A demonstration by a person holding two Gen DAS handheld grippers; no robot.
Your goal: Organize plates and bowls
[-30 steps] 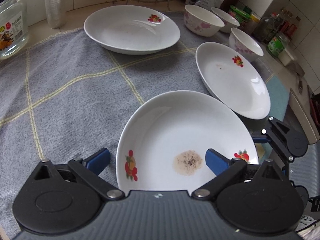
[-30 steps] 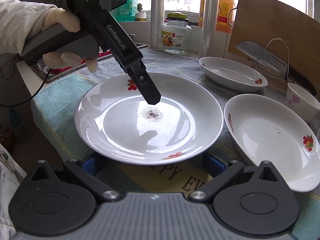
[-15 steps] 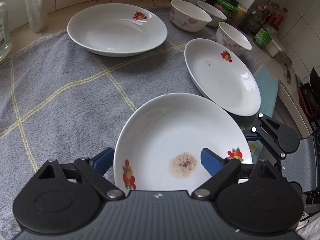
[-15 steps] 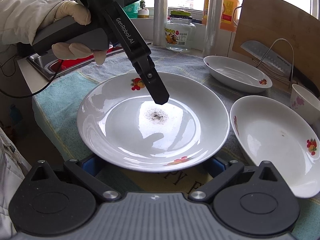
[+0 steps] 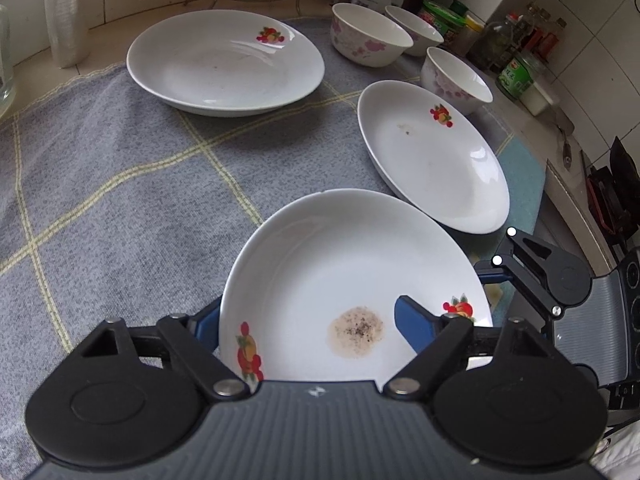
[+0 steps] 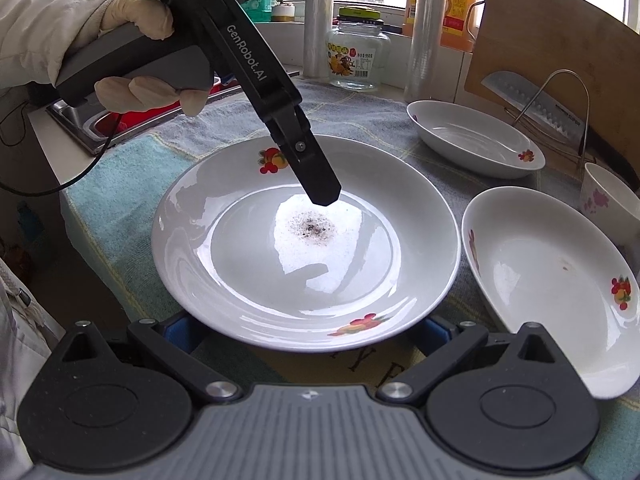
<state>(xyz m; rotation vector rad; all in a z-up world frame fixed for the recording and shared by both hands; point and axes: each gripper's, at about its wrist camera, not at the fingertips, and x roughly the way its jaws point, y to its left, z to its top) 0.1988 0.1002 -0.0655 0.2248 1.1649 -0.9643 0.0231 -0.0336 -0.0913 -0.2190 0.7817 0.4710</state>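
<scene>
Left wrist view
Left tool point(image 5: 304, 322): jaws closing across the near rim of the soiled plate point(image 5: 352, 280); one blue finger point(image 5: 414, 326) lies inside the dish, the other is mostly hidden outside and under the rim. Whether the pads already press on the rim cannot be told.
Reason for hold: judged a rim pinch, the only purchase a shallow plate offers from above.
Second plate point(image 5: 432, 156): just ahead and right of the tool, its edge close to the soiled plate's; contact cannot be told.
Third plate point(image 5: 224, 64): well ahead, left of centre, apart from the others.
Bowls point(image 5: 370, 40): three, grouped at the far right beyond the plates, not nested.
Surface point(image 5: 100, 200): covered by a grey checked cloth, likely to cushion the crockery and stop sliding.
Right tool point(image 5: 536, 272): at the plate's right side, low.

Right wrist view
Right tool point(image 6: 308, 330): jaws spread wide, a finger on each side of the soiled plate's point(image 6: 304, 240) near rim, low beside or under it; not gripping.
Reason for position: judged ready to support the opposite rim.
Left tool point(image 6: 320, 192): slopes down from a gloved hand point(image 6: 136, 52) into the dish at the far rim.
Residue point(image 6: 312, 226): speckled patch at centre, just below that tip.
Progress: judged early; nothing stacked.
</scene>
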